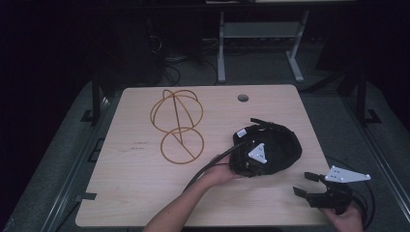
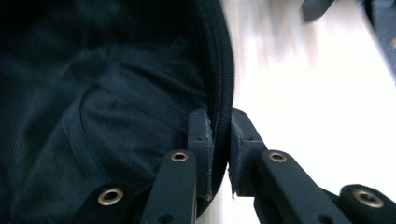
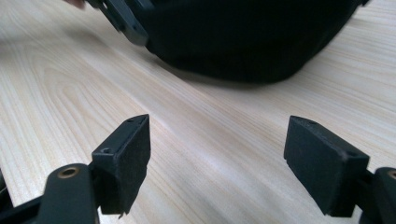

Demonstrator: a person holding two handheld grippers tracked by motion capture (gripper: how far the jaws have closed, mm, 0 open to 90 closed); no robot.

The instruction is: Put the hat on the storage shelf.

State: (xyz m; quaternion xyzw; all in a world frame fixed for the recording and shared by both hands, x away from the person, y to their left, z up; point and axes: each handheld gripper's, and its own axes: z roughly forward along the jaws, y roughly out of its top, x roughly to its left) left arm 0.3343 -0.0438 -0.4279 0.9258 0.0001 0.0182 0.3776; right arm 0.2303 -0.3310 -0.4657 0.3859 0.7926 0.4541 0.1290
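Note:
A black fabric cap (image 1: 275, 147) lies on the right half of the wooden table (image 1: 145, 193). My left gripper (image 1: 241, 162) is at its near left side, shut on the cap's stitched rim (image 2: 223, 84); both pads (image 2: 201, 135) pinch the edge, and the dark mesh lining (image 2: 93, 116) lies left of them. My right gripper (image 1: 307, 184) hovers open over the table's near right corner, apart from the cap. Its own view has its jaws wide apart (image 3: 217, 158) over bare wood, with the black cap (image 3: 243, 37) ahead.
A yellow-tan wire frame of looped rings (image 1: 178, 126) lies flat on the table's middle left. A round cable hole (image 1: 242, 98) sits near the far edge. Table legs and cables stand on the dark floor beyond.

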